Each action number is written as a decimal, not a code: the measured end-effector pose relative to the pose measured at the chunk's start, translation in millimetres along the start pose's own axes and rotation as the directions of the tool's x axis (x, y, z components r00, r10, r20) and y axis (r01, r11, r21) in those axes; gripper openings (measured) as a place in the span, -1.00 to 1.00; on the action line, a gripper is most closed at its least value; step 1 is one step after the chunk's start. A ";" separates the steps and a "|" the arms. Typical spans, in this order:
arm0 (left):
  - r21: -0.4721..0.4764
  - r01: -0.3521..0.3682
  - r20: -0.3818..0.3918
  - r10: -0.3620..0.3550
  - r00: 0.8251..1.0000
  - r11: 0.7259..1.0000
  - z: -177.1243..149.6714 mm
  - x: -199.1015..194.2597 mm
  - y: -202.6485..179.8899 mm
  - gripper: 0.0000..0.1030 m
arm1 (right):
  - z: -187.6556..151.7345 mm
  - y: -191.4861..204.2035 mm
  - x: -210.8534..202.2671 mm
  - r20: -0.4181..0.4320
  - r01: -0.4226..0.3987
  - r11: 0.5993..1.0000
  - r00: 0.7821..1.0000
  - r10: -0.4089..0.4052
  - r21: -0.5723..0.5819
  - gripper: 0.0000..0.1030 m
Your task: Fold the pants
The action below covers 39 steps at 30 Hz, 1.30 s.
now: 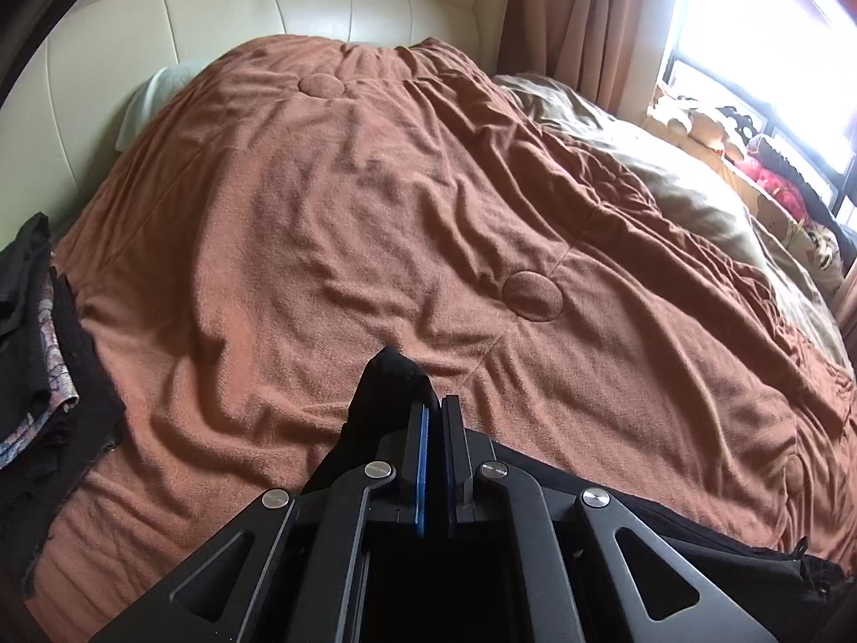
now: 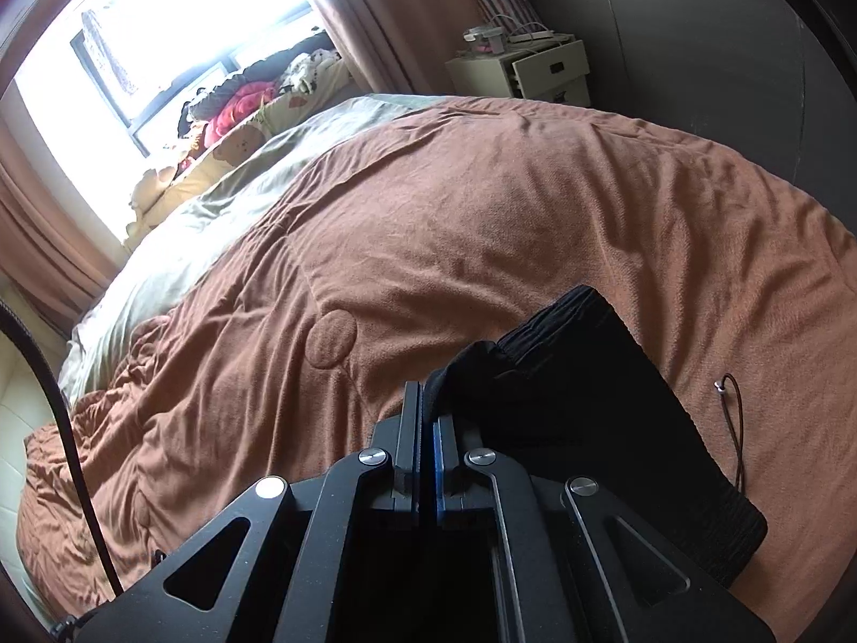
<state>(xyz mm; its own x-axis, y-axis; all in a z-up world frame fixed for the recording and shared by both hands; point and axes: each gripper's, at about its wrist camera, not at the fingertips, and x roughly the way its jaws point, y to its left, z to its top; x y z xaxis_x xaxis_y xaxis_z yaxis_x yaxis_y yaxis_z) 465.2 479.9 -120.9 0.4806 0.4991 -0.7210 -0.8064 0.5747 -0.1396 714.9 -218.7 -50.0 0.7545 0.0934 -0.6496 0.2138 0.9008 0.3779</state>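
The black pants [image 2: 600, 402] hang from both grippers above a bed with a brown blanket [image 1: 375, 203]. My left gripper [image 1: 435, 402] is shut on a bunched corner of the pants [image 1: 391, 380], which sticks up past the fingers and trails down to the left. My right gripper [image 2: 426, 396] is shut on the ribbed waistband end of the pants, which spreads to the right over the blanket. A thin drawstring [image 2: 736, 428] with a metal tip lies on the blanket beside them. Most of the pants is hidden below the grippers.
A pile of dark and patterned clothes [image 1: 37, 353] lies at the bed's left edge. A cream headboard [image 1: 268, 5] is at the far end. A beige duvet [image 1: 669, 171], stuffed toys [image 2: 235, 112] by the window and a white nightstand [image 2: 530, 67] border the blanket.
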 end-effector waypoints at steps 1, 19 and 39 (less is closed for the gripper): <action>0.015 -0.011 -0.013 0.012 1.000 1.000 0.1 8.1 -3.7 -0.90 | 1.5 2.9 6.3 -0.009 0.013 1.000 1.000 -0.013 -0.002 -0.99; 0.107 -0.031 -0.109 0.042 0.993 0.994 -5.2 60.1 -22.7 -0.70 | -1.3 39.8 71.9 -0.052 0.058 0.995 0.997 -0.062 -0.087 -0.79; 0.113 0.089 -0.109 -0.076 0.991 0.990 -48.7 -64.0 49.6 0.24 | -62.8 -21.0 -47.9 -0.099 -0.103 0.967 0.992 0.082 -0.233 0.11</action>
<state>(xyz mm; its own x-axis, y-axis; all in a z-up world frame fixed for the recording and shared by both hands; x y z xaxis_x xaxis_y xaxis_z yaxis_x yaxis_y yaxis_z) 377.7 444.8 -114.7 0.5005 0.3804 -0.7777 -0.7166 0.6861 -0.1255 635.3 -215.5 -68.2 0.7045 0.2086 -0.6784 -0.0161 0.9603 0.2786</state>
